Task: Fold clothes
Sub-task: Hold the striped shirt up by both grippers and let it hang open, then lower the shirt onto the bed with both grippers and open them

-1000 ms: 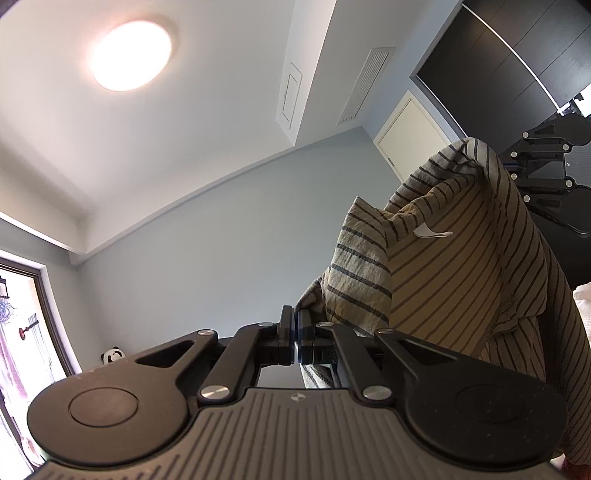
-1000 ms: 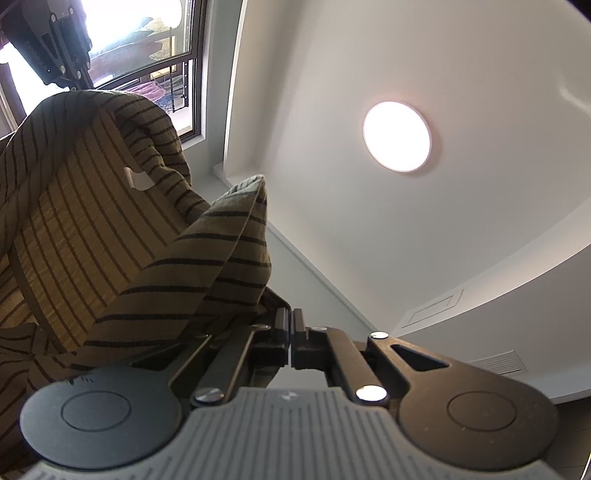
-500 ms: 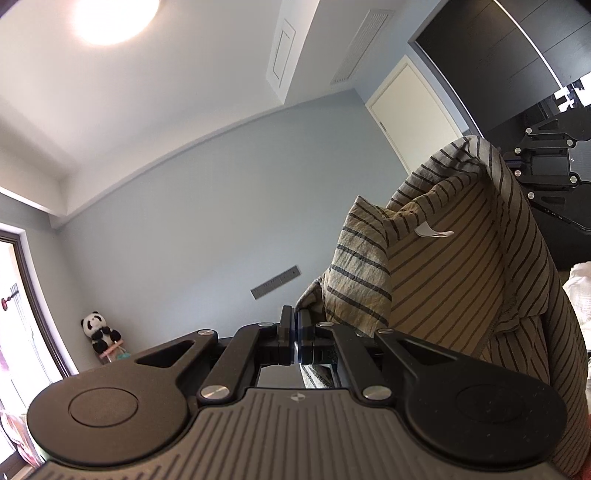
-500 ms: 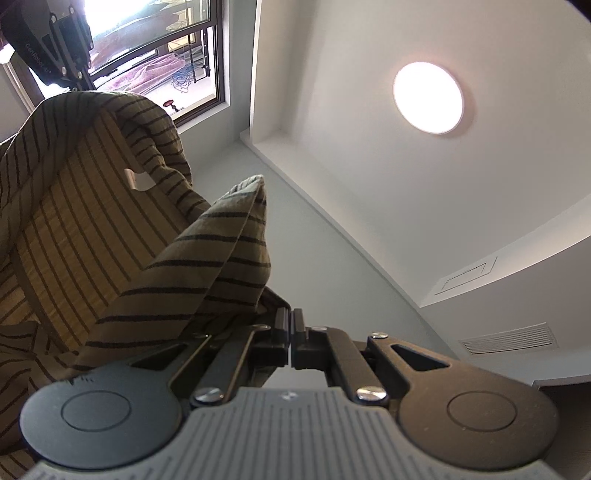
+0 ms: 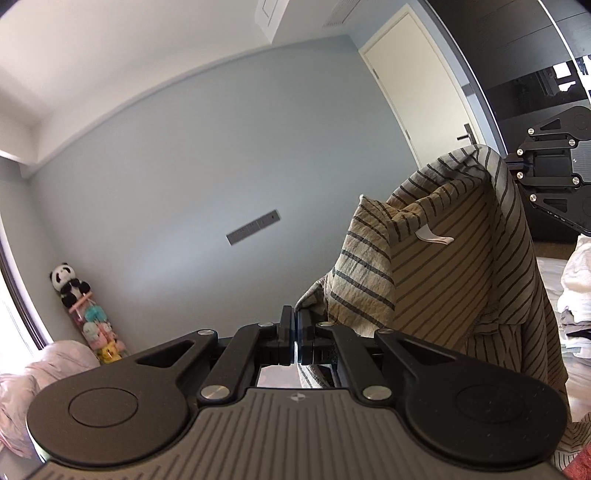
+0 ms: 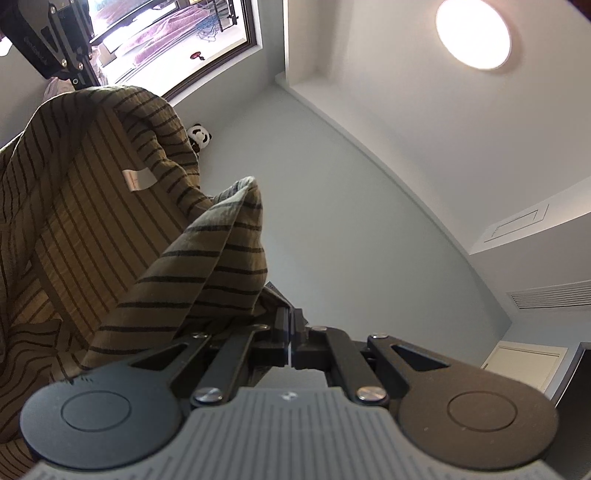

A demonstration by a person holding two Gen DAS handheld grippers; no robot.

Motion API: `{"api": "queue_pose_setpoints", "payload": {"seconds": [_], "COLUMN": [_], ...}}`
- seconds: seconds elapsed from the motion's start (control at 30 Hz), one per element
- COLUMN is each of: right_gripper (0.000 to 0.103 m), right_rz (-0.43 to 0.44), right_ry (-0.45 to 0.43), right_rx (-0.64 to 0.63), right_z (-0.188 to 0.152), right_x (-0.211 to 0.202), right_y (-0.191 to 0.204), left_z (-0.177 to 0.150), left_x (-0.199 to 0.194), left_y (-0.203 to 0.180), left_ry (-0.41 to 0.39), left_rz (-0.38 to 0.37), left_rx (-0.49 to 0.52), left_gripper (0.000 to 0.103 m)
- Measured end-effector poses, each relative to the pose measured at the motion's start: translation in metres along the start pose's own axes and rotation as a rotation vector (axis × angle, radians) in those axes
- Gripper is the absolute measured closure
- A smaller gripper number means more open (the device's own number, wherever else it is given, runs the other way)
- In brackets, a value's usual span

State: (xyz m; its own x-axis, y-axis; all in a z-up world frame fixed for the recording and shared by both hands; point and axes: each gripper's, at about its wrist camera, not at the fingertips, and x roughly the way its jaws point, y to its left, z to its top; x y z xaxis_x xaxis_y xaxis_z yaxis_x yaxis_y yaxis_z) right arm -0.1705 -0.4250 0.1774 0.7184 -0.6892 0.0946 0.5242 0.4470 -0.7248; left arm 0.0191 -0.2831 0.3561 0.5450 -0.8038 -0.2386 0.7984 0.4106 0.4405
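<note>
the left gripper [image 5: 296, 334] was raised and tilted upward, its jaws pressed together on an edge of the shirt [image 5: 454, 273]. the right gripper [image 6: 291, 341] was likewise closed on the shirt's fabric, with cloth bunched just left of its fingers [image 6: 282, 328]. the shirt, tan with dark stripes, hung in the air between the two tools, spread with its inside facing the cameras. a white label [image 5: 434, 237] was visible near the collar fold.

in the left wrist view, the shirt occupied the right part of the scene and the right gripper [image 5: 517, 162] appeared at the far right, touching the shirt's upper edge. a door [image 5: 417, 85] stood far behind it. a panda toy [image 5: 68, 282] stood at the far left against the wall, above a row of smaller toys. pink bedding [image 5: 33, 373] lay at the near left. white clothes [image 5: 576, 291] were piled at the right edge.

in the right wrist view, the shirt filled the left part, the left gripper [image 6: 79, 59] stood at the upper left by a window [image 6: 173, 37], and a ceiling lamp [image 6: 472, 33] shone at the upper right.
</note>
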Motion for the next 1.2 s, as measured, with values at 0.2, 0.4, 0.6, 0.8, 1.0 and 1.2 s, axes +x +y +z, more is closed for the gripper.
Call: {"api": "queue_pose_setpoints", "payload": {"seconds": [0.2, 0.4, 0.6, 0.8, 1.0, 1.2], "right_gripper": [0.102, 0.102, 0.102, 0.102, 0.102, 0.102], "right_rz": [0.051, 0.110, 0.177, 0.239, 0.309, 0.355], "right_ry": [0.091, 0.188, 0.280, 0.391, 0.497, 0.585], "right_rx": [0.016, 0.046, 0.082, 0.144, 0.193, 0.242], "right_z": [-0.030, -0.073, -0.131, -0.199, -0.271, -0.317], "right_x": [0.072, 0.158, 0.236, 0.319, 0.400, 0.456], "right_y": [0.018, 0.045, 0.094, 0.156, 0.220, 0.272], "left_z": [-0.023, -0.060, -0.104, -0.154, -0.216, -0.255], "left_x": [0.075, 0.163, 0.259, 0.352, 0.427, 0.480], "left_y": [0.009, 0.012, 0.009, 0.003, -0.013, -0.024], "left_ry": [0.082, 0.192, 0.301, 0.388, 0.492, 0.573], "left_rz": [-0.008, -0.034, -0.057, -0.080, -0.112, -0.118], "left_rx": [-0.008, -0.032, -0.043, -0.081, -0.144, -0.188], "left_gripper": [0.103, 0.103, 0.103, 0.103, 0.103, 0.103]}}
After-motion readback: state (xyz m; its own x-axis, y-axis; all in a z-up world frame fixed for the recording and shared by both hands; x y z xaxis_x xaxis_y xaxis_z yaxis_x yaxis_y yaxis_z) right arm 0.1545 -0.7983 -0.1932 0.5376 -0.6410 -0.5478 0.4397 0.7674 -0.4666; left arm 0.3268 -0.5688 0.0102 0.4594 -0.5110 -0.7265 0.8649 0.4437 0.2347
